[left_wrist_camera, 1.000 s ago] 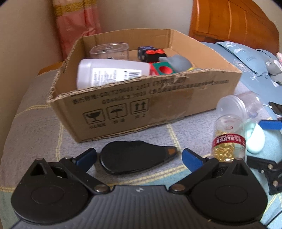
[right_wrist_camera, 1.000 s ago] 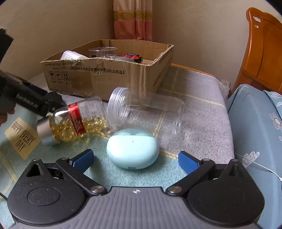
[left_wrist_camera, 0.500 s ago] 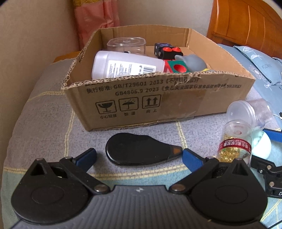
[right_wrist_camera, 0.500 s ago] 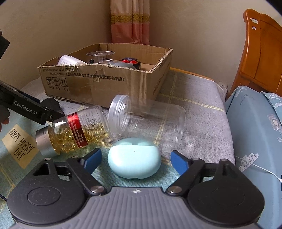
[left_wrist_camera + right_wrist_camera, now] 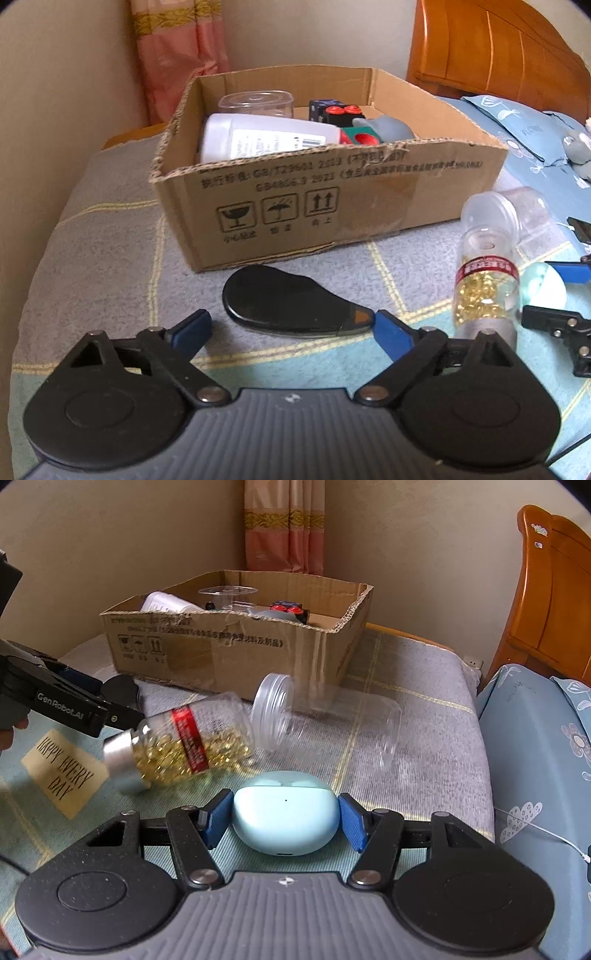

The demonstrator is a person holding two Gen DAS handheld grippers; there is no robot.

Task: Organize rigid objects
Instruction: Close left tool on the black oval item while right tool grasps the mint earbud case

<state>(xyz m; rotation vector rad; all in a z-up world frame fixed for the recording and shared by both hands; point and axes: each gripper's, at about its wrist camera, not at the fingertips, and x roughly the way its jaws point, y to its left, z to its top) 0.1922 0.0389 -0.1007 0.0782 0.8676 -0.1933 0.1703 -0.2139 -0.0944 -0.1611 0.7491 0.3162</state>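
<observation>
A cardboard box (image 5: 332,192) (image 5: 236,646) holds a white bottle (image 5: 258,138), a clear tub and toy blocks. A flat black case (image 5: 291,301) lies on the blanket just ahead of my open left gripper (image 5: 291,330). A capsule bottle with a red label (image 5: 184,742) (image 5: 485,291) and an empty clear jar (image 5: 328,720) lie on their sides. My right gripper (image 5: 284,818) has its blue pads against both sides of a light blue earbud case (image 5: 284,812).
The left gripper's body (image 5: 66,701) shows at the left of the right wrist view. A wooden bed frame (image 5: 546,602) and a blue pillow (image 5: 535,775) lie to the right. A "HAPPY EVERY DAY" patch (image 5: 62,771) is on the blanket.
My right gripper moved forward and closed its fingers onto the earbud case. My left gripper shifted so the black case now sits between its open fingers.
</observation>
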